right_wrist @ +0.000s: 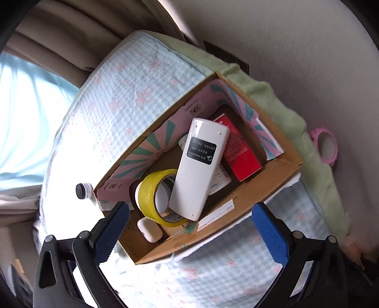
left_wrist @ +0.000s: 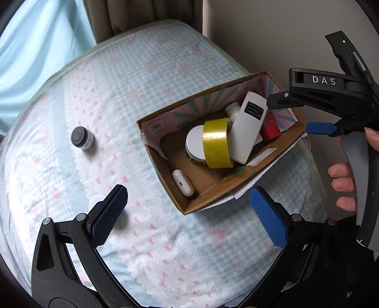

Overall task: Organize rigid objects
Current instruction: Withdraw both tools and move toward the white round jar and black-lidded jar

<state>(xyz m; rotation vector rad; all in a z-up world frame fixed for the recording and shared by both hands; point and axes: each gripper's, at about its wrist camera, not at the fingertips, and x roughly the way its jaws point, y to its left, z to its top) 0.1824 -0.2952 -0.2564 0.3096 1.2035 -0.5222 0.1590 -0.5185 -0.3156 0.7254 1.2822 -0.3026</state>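
An open cardboard box lies on the checked bedspread. In it are a white remote, a yellow tape roll, a white earbud case, a red box and a white round lid. A small dark-capped jar stands on the bed left of the box. My left gripper is open and empty above the bed, near the box's front corner. My right gripper is open and empty over the box's near right end.
A white round object lies on the bed, partly hidden behind my left finger. A green blanket and a pink ring lie beyond the box by the wall. Curtains hang behind the bed.
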